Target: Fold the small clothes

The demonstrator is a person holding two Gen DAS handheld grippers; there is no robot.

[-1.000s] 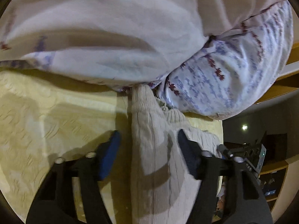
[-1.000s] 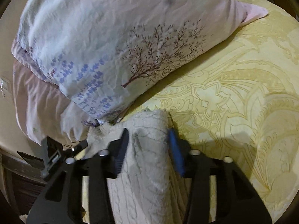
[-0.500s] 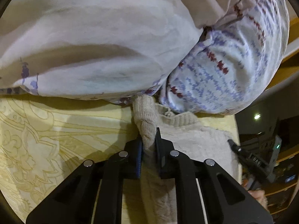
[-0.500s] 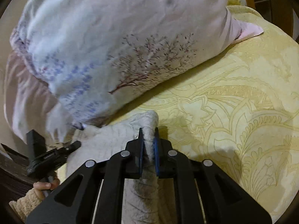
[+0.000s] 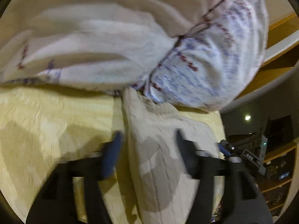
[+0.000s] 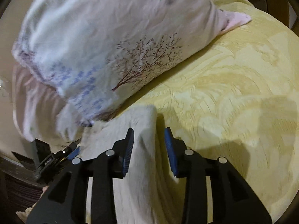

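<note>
Partly blurred, the left gripper and right gripper are both opening, fingers spread clear of the cream knit garment between them; its twelve-o'clock edge hides under the pillow.

- The garment lies on the bedspread, low in the frame's centre.
- The pillow lies on the bedspread above it, filling the upper left and touching the garment's top edge.
- Bare bedspread fills the right.

Knit garment cut off below, left gripper motion-blurred, dim shelf clutter illegible
</note>
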